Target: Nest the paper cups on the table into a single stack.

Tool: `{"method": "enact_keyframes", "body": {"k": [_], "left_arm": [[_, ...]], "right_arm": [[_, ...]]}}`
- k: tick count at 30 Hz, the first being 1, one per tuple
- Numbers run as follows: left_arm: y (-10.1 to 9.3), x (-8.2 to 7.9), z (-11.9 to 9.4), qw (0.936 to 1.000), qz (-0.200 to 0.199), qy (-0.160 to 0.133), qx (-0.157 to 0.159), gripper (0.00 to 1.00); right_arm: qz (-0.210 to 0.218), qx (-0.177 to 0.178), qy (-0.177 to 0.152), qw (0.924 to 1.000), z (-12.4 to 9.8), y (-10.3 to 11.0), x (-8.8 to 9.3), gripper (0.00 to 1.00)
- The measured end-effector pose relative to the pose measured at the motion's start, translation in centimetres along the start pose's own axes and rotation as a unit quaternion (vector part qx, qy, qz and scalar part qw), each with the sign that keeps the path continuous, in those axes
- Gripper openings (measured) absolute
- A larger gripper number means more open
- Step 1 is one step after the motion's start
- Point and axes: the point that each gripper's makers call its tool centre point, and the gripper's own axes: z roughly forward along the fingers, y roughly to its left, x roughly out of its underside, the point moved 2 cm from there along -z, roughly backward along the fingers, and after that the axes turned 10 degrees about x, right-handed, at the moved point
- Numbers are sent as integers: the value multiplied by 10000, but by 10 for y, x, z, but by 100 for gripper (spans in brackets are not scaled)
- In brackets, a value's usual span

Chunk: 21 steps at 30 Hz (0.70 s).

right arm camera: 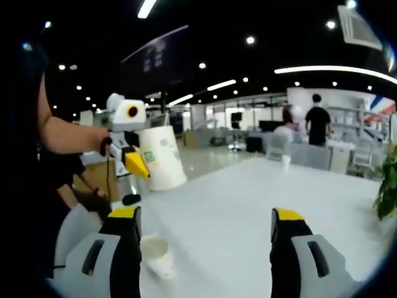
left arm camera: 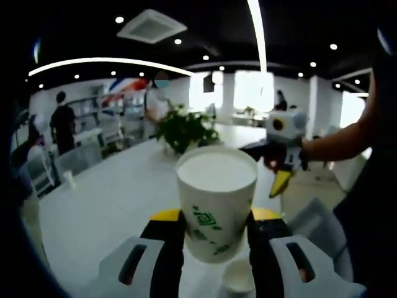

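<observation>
In the left gripper view, the left gripper (left arm camera: 216,239) is clamped on a white paper cup (left arm camera: 216,200) with green markings, its two black, yellow-tipped jaws pressing the cup's sides low down. The cup stands upright in the grip, mouth open and facing up, raised above the white table (left arm camera: 105,198). Just below the held cup, between the jaws, a second small cup (left arm camera: 239,276) rests on the table. To the right of the held cup, the right gripper (left arm camera: 282,177) hangs in the air in a person's hand (left arm camera: 272,155), its yellow tip pointing down; whether its jaws are apart or closed cannot be told from here. Behind the held cup a green potted plant (left arm camera: 183,130) stands farther along the table.

In the right gripper view, the right gripper (right arm camera: 205,226) is spread wide with nothing between its jaws, bare table (right arm camera: 248,198) showing in the gap. Up and to the left of the gap, the left gripper (right arm camera: 133,158) carries the paper cup (right arm camera: 162,158), here tilted, its mouth leaning up and left, raised above the table's edge. Directly below that held cup, beside the right gripper's left jaw, the second cup (right arm camera: 158,256) sits on the table, mouth up. People stand in the room beyond the far end of the table.
</observation>
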Motion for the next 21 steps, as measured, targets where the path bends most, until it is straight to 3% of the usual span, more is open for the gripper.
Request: {"method": "enact_keyframes", "body": {"k": [8, 21], "left_arm": [[-2, -1, 1, 10000, 6, -49, 40, 39], [-12, -14, -4, 9958, -116, -886, 216, 39]], "right_arm": [[24, -79, -39, 10000, 0, 3, -5, 80], [619, -648, -223, 9957, 0, 24, -31, 55]]}}
